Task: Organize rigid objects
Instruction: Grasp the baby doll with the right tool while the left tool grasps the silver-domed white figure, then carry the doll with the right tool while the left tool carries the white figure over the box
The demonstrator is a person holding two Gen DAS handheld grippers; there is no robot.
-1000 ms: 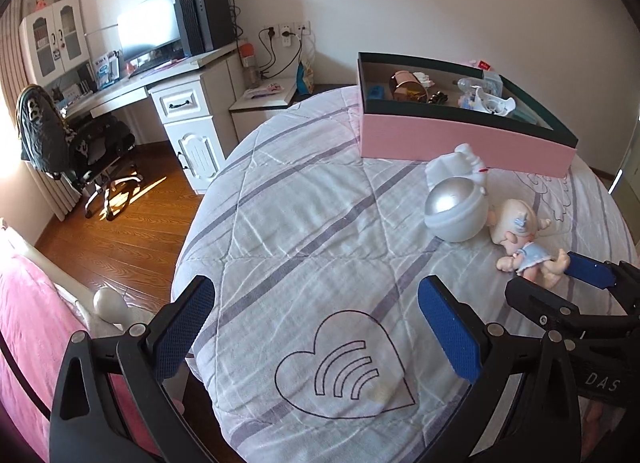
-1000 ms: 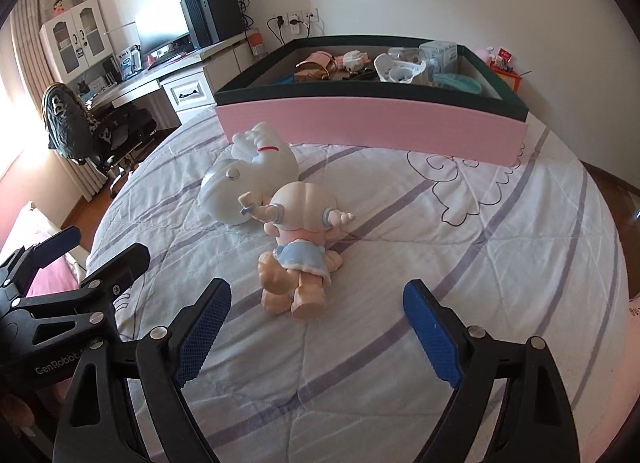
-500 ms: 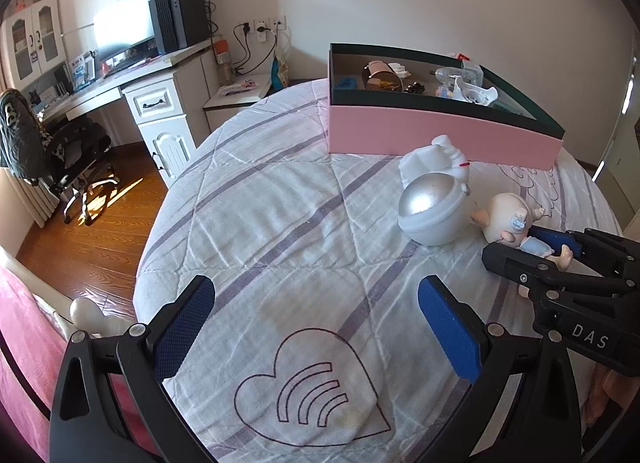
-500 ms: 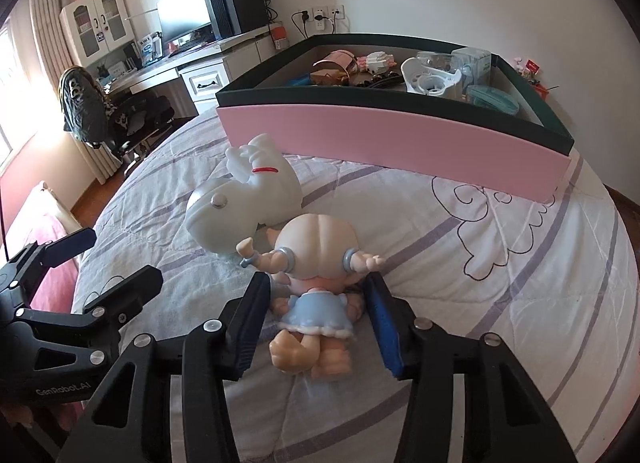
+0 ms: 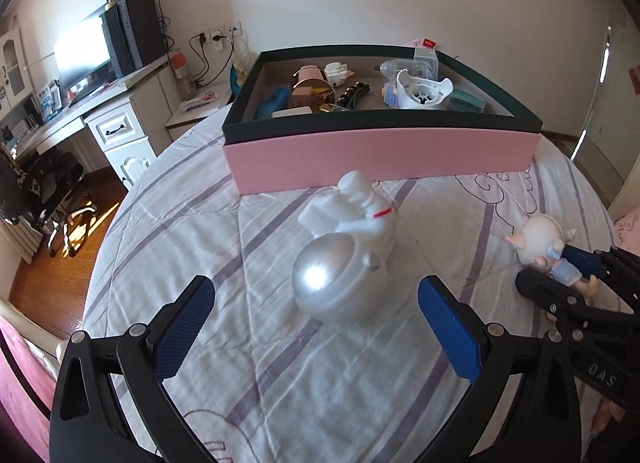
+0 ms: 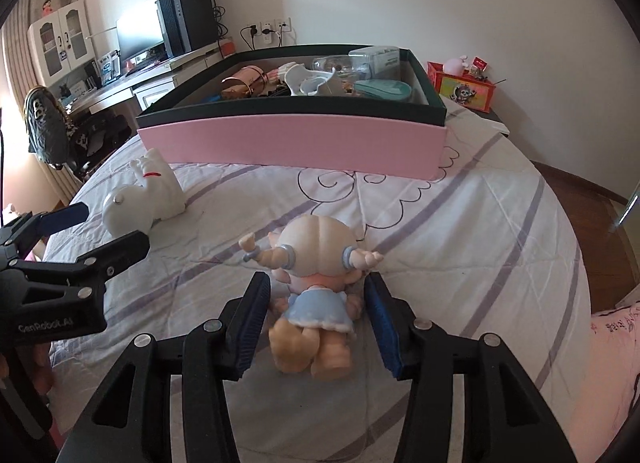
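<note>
A white figure with a silver dome helmet (image 5: 340, 283) lies on the striped bedspread (image 5: 200, 243), its helmet end just ahead of my left gripper (image 5: 316, 291), which stands open around it without touching. The same figure (image 6: 140, 199) shows at the left in the right wrist view, beside the left gripper (image 6: 108, 225). A small doll in a blue dress (image 6: 316, 271) lies face down between the blue pads of my right gripper (image 6: 317, 283), which is shut on its body. At the right edge of the left wrist view, the doll (image 5: 548, 239) sits in the right gripper (image 5: 560, 275).
A long pink box with a dark green rim (image 5: 380, 155) stands at the back of the bed and holds several small items. A desk with a monitor (image 5: 80, 59) and a chair (image 5: 48, 191) stand at the left over wood floor. A red box (image 6: 464, 91) sits on a nightstand.
My right gripper closed on the doll and carried it right, away from the white figure. My left gripper moved toward the white figure, which now lies between its open fingers.
</note>
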